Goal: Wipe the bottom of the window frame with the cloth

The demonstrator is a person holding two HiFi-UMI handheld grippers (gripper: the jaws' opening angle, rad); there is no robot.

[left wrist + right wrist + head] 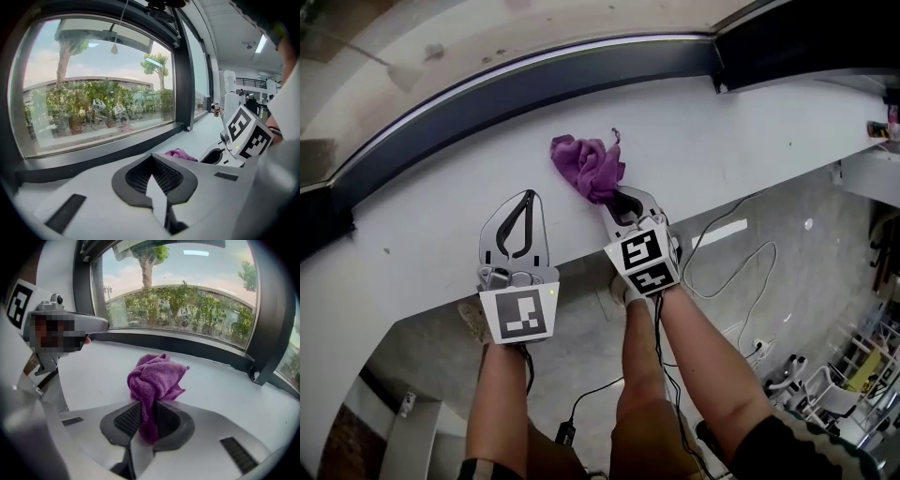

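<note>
The left gripper sits at about 7 o'clock in the head view, over the white sill. Its fingers are pressed together with nothing between them, and the tips point toward 12 o'clock at the dark window frame. Just to its right, near the centre, the right gripper has its fingers clamped on a lower fold of the purple cloth. The rest of the cloth bunches beyond the fingertips toward 11 o'clock, over the sill, near the frame's bottom rail but apart from it.
</note>
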